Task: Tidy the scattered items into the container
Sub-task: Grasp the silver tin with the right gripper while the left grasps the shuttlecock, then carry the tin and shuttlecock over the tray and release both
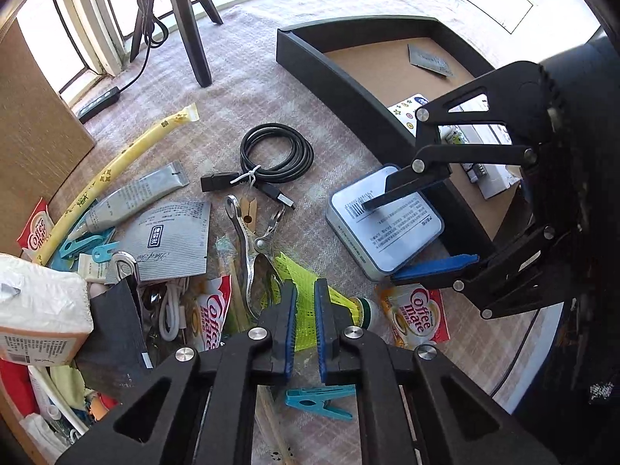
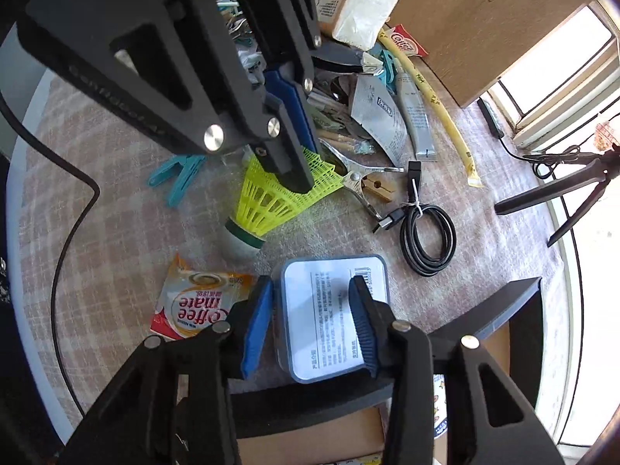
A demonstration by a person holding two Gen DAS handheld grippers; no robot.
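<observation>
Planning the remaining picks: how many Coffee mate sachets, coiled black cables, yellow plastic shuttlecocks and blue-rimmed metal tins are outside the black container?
Coffee mate sachets: 3
Coiled black cable: 1
Yellow plastic shuttlecock: 1
Blue-rimmed metal tin: 1
Total: 6

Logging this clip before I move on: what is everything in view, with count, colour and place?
shuttlecock: 1, neon yellow, between left jaws
tin: 1, blue-grey, white label, between right jaws, beside container
container: 1, black, cardboard floor, holds cards and stickers
Coffee mate sachets: at least 3, red and orange, one beside tin
cable coil: 1, black, mid-table
clothes pegs: several teal, one wooden
yellow tube: 1, long, pile's far side
tissue pack: 1, white
tripod: 1, black
left gripper: closed on shuttlecock
right gripper: open around tin
</observation>
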